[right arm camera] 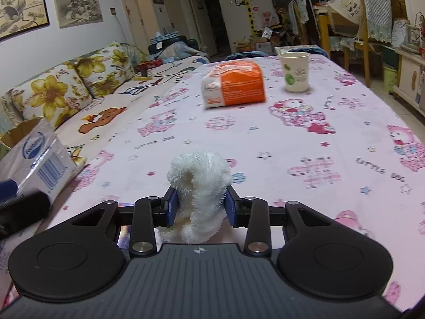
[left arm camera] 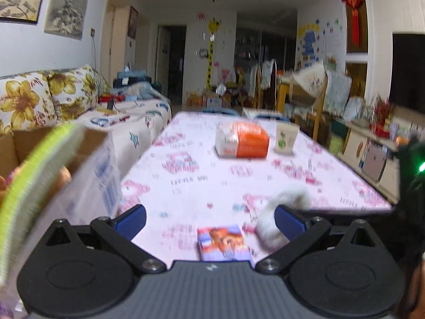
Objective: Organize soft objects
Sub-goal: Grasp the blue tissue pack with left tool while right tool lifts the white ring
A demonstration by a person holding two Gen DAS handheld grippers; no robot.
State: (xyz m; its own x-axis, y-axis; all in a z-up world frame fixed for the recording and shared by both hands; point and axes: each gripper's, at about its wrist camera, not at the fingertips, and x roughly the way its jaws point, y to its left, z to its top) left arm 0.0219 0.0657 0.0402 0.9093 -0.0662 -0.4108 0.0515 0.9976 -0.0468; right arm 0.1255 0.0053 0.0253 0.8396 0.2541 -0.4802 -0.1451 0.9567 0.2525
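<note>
Presently the right gripper [right arm camera: 202, 207] is clamped on the white fluffy toy [right arm camera: 198, 186] low over the tablecloth [right arm camera: 265, 143], presumably to lift it, while the left gripper [left arm camera: 209, 220] hangs open, empty.

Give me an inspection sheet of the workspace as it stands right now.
Surface: table under a pink cartoon-print cloth.
Job's things: white fluffy toy near the front edge; orange-and-white soft pack farther back.
Clutter: paper cup right of the pack; small picture box at the near edge; white-and-blue tissue pack at the left over a cardboard box; a blurred yellow-green strip beside it.
Grippers: left hand-held gripper open, empty; right hand-held gripper shut on the toy.
Cables: one on the sofa, none on the table.
Surroundings: floral sofa, framed pictures, chairs, cabinets.
</note>
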